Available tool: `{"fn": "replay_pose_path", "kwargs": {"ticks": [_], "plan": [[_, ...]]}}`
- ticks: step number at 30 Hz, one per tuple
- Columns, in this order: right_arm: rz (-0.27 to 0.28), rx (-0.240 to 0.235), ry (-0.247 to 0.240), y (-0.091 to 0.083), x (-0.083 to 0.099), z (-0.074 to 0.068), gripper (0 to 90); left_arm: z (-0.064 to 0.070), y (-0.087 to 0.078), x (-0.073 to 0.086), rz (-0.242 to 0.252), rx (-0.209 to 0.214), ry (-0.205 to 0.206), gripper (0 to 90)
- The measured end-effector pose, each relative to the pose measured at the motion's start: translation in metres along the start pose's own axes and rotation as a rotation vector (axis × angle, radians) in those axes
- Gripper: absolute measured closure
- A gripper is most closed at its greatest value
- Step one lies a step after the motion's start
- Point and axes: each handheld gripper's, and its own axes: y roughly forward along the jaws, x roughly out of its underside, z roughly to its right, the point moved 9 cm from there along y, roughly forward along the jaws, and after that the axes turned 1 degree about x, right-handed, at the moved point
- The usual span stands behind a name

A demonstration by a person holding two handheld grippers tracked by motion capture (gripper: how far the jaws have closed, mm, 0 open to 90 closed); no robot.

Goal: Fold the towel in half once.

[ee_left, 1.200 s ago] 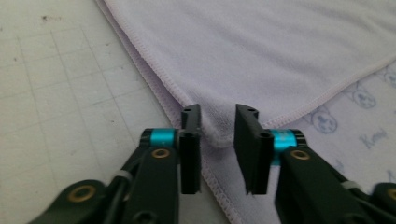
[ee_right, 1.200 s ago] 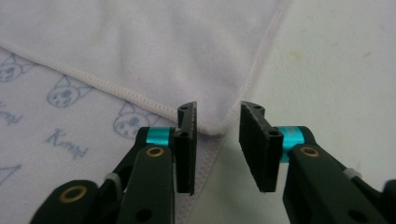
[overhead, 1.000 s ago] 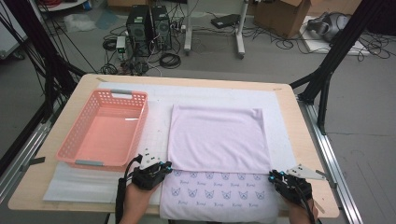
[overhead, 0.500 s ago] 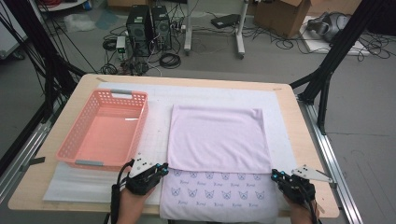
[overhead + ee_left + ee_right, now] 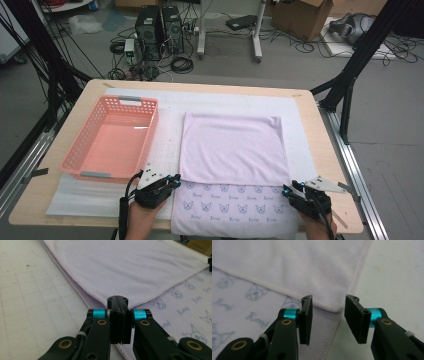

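so the left gripper [image 5: 172,180] has slid in toward the towel [image 5: 235,150] since a second ago and now sits right at the near left corner of the folded-over flap, jaws pressed fully together with nothing between them as far as i can tell. the right gripper [image 5: 328,315] has barely moved, jaws spread wide and straddling the flap's near right corner, gripping nothing yet. my guess is both corners are about to get picked for another fold. the towel lies flat just right of the pink basket [image 5: 85,150], printed strip nearest the person, long axis running away from them toward the far table edge.
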Motion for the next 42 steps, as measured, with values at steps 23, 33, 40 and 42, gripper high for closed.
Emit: {"fn": "replay_pose_path", "kwargs": {"ticks": [23, 33, 40, 42], "plan": [[0.037, 0.001, -0.048, -0.001, -0.004, -0.005, 85.8, -0.003, 0.006, -0.004, -0.04, 0.002, -0.063, 56.2], [0.041, -0.007, -0.037, -0.003, -0.003, -0.002, 86.4, 0.0, 0.023, 0.002, -0.148, -0.065, -0.031, 79.9], [0.042, -0.019, -0.023, -0.004, -0.003, -0.003, 87.0, 0.0, 0.022, 0.001, -0.133, -0.058, -0.026, 87.8], [0.047, -0.025, -0.026, -0.005, -0.004, -0.003, 89.7, 0.0, 0.02, 0.0, -0.125, -0.047, -0.041, 87.9]]}}
